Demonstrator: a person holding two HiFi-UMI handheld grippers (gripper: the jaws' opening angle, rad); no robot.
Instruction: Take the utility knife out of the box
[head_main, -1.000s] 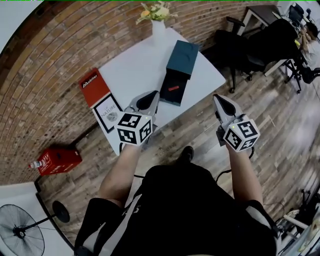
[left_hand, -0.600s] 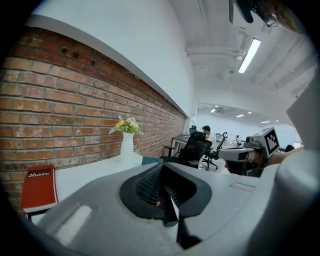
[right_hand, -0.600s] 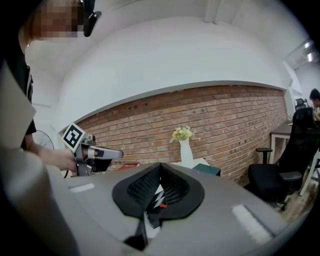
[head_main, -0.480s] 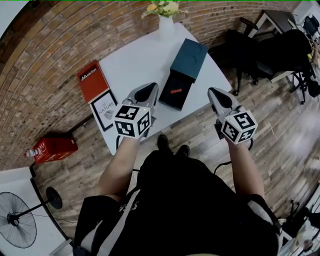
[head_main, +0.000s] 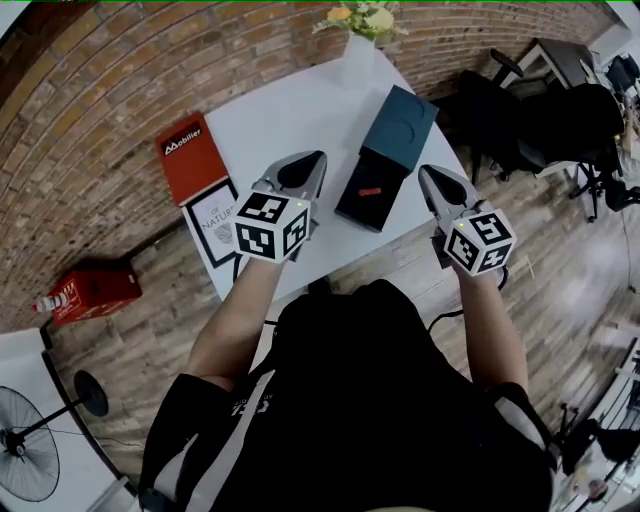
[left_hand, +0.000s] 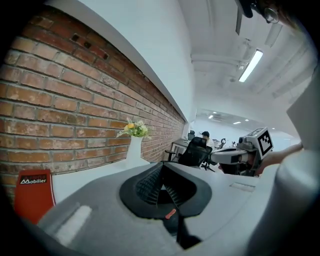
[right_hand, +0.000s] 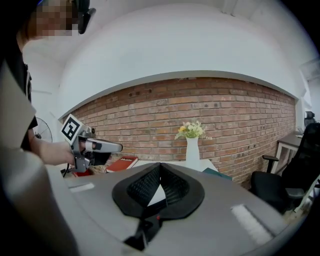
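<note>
Hovering at the white table's (head_main: 270, 110) near edge, left gripper (head_main: 316, 160) and right gripper (head_main: 428, 176) are both pinched closed on nothing. Orange utility knife (head_main: 370, 191) sits between them in the open black box (head_main: 388, 168), touching neither, too tiny for detail. Off left: "NATURE" print (head_main: 213, 222), then a red "Mobilier" book (head_main: 190, 155).
</note>
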